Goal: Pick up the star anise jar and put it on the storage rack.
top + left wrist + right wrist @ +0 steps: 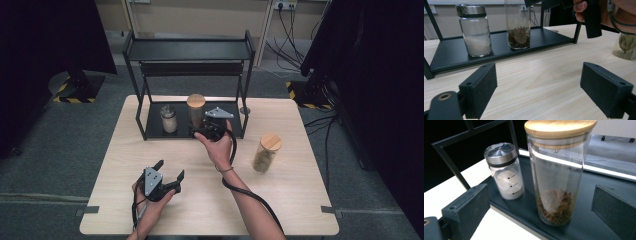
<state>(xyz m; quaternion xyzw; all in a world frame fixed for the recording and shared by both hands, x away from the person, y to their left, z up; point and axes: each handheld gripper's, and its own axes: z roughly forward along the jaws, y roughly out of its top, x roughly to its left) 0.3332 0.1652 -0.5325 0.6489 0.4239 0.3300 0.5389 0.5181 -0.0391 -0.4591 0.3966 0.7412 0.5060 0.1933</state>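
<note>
Nearest the high camera: left tongs (170, 176), low over the front of the counter (300, 200), jaws spread wide, nothing between them. In the left gripper view the two black pads (480, 87) stand far apart above bare wood grain; released, touching nothing.

Right tongs (209, 131), further in at the front edge of the black rack (190, 50), grey plate on top. In the right gripper view its jaws are wide apart, one either side of the tall wooden-lidded jar (559, 172), clear gaps on both sides; released, not gripping. Cannot tell any contact with the rack's lower shelf.

Left to right on the lower shelf (155, 127): short jar with metal cap (169, 119), white contents, upright; just beside it the tall jar, brown dried matter at the bottom, upright, directly ahead of the right tongs.

Right of the rack, on the counter: second wooden-lidded jar (265, 152), pale green contents, standing well apart.

Counter: light wood, tape tabs at the front corners. Room: grey carpet, black drapes both sides, cables and wall sockets at the back right.
</note>
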